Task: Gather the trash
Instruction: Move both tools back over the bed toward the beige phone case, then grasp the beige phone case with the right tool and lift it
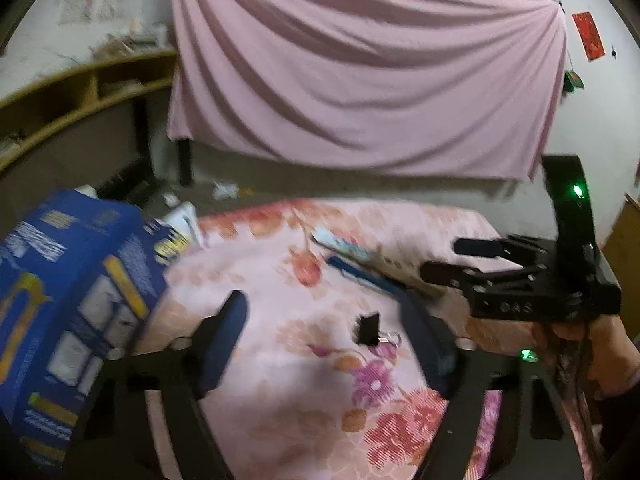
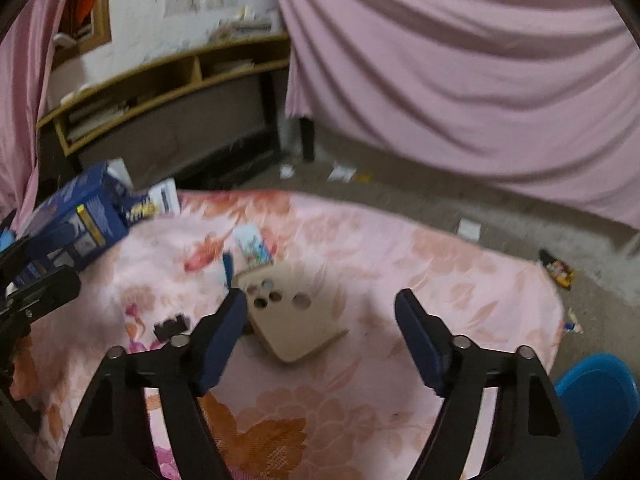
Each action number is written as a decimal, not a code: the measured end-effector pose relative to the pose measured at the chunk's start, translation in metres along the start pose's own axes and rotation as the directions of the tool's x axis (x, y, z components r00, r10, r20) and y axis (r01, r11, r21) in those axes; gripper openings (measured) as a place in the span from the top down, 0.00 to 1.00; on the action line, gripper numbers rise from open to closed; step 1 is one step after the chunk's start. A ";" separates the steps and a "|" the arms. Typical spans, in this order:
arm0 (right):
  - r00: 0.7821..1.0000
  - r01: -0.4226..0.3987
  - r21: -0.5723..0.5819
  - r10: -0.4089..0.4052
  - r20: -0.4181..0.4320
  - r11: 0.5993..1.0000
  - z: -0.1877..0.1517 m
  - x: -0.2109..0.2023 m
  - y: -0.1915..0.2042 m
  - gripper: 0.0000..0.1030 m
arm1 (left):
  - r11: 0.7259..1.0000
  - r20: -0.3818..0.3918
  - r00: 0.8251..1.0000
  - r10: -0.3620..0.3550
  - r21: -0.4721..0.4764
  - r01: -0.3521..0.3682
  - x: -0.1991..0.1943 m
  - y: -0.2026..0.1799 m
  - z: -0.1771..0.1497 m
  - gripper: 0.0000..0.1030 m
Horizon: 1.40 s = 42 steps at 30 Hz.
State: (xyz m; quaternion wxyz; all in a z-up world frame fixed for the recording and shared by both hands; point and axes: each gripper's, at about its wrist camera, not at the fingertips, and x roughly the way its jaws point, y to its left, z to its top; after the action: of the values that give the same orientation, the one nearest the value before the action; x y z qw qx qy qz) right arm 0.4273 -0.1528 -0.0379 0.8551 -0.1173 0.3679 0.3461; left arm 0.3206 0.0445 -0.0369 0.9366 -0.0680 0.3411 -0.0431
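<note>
Beige phone case [image 2: 294, 320] just ahead of right gripper [image 2: 320, 320], frame centre, touching left finger, long axis diagonal to lower right — fingers wide open, empty. Left gripper [image 1: 324, 332] also wide open w/ nothing held, over binder clip [image 1: 370, 329].

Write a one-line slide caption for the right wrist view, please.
Open right claw hovers over a beige phone case on the pink floral cloth, blue cardboard box at left.

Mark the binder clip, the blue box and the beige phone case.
binder clip [image 1: 369, 329]: left wrist view, on its black body.
blue box [image 1: 76, 280]: left wrist view, on its printed side.
beige phone case [image 2: 296, 320]: right wrist view, on its flat back, below the camera holes.
</note>
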 end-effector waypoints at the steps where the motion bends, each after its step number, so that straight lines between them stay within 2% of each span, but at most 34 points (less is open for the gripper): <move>1: 1.000 -0.007 0.001 0.007 -0.013 1.000 -0.001 0.004 0.000 0.31 | 1.000 -0.019 1.000 -0.017 0.000 0.017 0.004 0.000 0.000 0.40; 4: 0.997 -0.054 0.017 0.055 -0.058 0.998 -0.001 0.015 -0.001 0.31 | 0.998 -0.074 0.995 -0.065 -0.002 0.065 0.016 -0.001 0.001 0.49; 6: 0.995 -0.066 0.027 0.068 -0.070 0.997 0.000 0.018 -0.002 0.31 | 0.995 -0.115 0.989 -0.095 -0.006 0.095 0.025 -0.001 0.001 0.51; 12: 0.987 -0.092 0.044 0.097 -0.131 0.995 0.001 0.034 -0.004 0.31 | 0.992 -0.190 0.974 -0.127 -0.004 0.128 0.045 -0.005 0.001 0.63; 15: 0.985 -0.096 0.042 0.101 -0.142 0.994 0.001 0.037 -0.004 0.34 | 0.991 -0.204 0.970 -0.131 0.003 0.135 0.050 -0.008 0.002 0.68; 19: 0.984 -0.104 0.050 0.110 -0.142 0.993 0.000 0.036 -0.006 0.36 | 0.992 -0.236 0.966 -0.104 0.045 0.118 0.056 -0.014 0.000 0.82; 23: 0.982 -0.108 0.048 0.114 -0.148 0.993 -0.001 0.036 -0.004 0.36 | 0.992 -0.248 0.966 -0.073 0.082 0.095 0.060 -0.021 0.000 0.87; 35: 0.987 -0.098 0.068 0.106 -0.123 0.993 -0.009 0.023 -0.003 0.39 | 0.995 -0.180 0.983 -0.027 0.090 0.044 0.055 -0.021 0.001 0.88; 42: 0.996 -0.077 0.062 0.080 -0.041 0.995 -0.013 0.001 -0.002 0.39 | 0.994 -0.103 0.995 0.006 0.107 0.005 0.037 -0.029 0.009 0.88</move>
State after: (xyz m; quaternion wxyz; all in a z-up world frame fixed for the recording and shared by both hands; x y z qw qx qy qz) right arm 0.4220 -0.1597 -0.0477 0.8358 -0.0845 0.4009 0.3655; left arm 0.3538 0.0120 -0.0492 0.9200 -0.0154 0.3862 -0.0643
